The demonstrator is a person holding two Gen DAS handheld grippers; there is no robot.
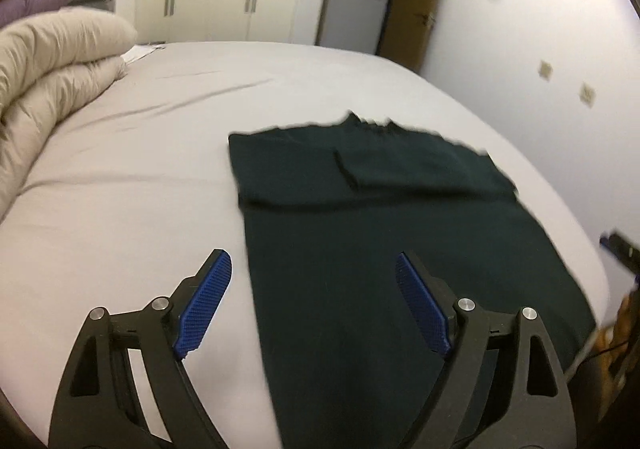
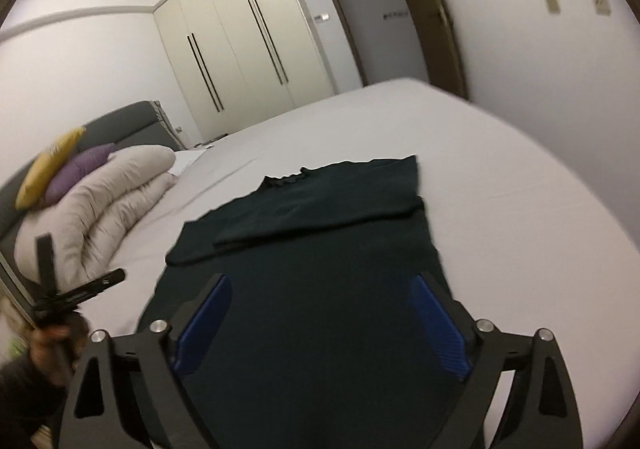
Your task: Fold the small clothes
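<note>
A dark green T-shirt (image 1: pixel 360 233) lies flat on the bed's grey sheet (image 1: pixel 140 169), collar at the far end, both sleeves folded in across the chest. My left gripper (image 1: pixel 312 269) is open and empty, above the shirt's near left edge. The shirt also shows in the right wrist view (image 2: pixel 320 273). My right gripper (image 2: pixel 320 289) is open and empty, above the shirt's near part. The left gripper (image 2: pixel 76 289) shows at the left edge of the right wrist view; part of the right gripper (image 1: pixel 620 245) shows at the right edge of the left wrist view.
A rolled beige duvet (image 1: pixel 48 65) lies at the bed's left with purple and yellow pillows (image 2: pixel 72 169) against a grey headboard (image 2: pixel 120 121). Cream wardrobes (image 2: pixel 240 49) and a door (image 2: pixel 380 29) stand beyond the bed. A white wall (image 1: pixel 540 29) is to the right.
</note>
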